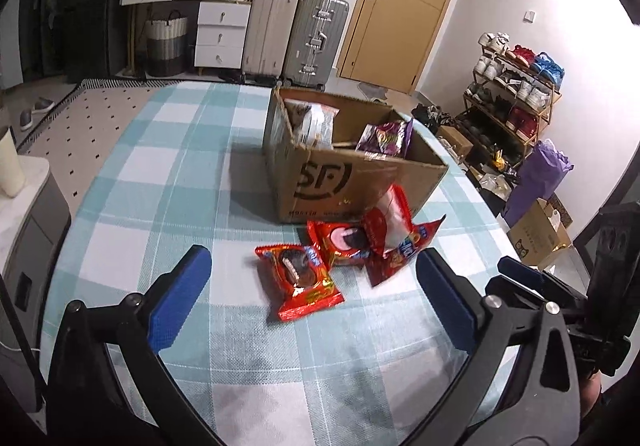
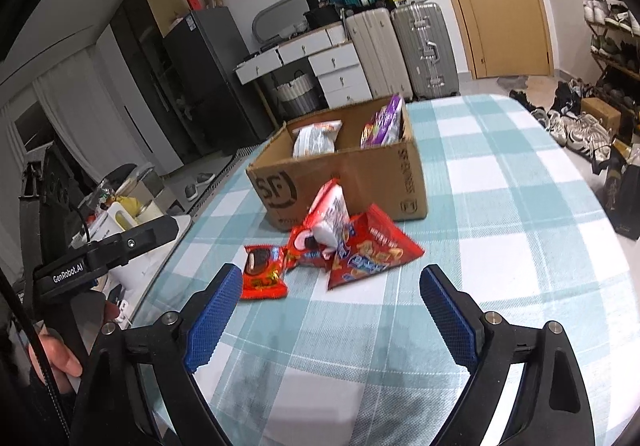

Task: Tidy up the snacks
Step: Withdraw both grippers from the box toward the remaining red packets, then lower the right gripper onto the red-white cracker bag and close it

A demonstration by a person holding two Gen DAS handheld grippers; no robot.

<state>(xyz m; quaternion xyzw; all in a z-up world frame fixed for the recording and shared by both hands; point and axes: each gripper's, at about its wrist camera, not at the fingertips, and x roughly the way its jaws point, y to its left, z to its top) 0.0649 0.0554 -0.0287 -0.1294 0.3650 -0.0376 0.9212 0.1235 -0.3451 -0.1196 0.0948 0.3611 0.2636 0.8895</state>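
Several red snack packets lie in a loose pile in front of a cardboard box [image 1: 352,173]. The nearest is a red cookie packet [image 1: 300,280], also in the right wrist view [image 2: 262,272]. Another red packet [image 1: 344,242] lies behind it, a red and white packet [image 1: 390,221] leans on the box, and a red biscuit packet [image 2: 372,254] lies to the right. The box [image 2: 352,165] holds a white packet [image 1: 316,121] and a purple packet [image 1: 386,137]. My left gripper [image 1: 314,274] is open, just short of the pile. My right gripper [image 2: 332,282] is open, near the pile.
The table has a blue and white checked cloth [image 1: 180,173]. Suitcases [image 1: 296,33], white drawers [image 1: 220,29] and a wooden door [image 1: 408,5] stand behind. A shoe rack [image 1: 516,93] is at the right. A side stand with cups [image 2: 128,217] is left of the table.
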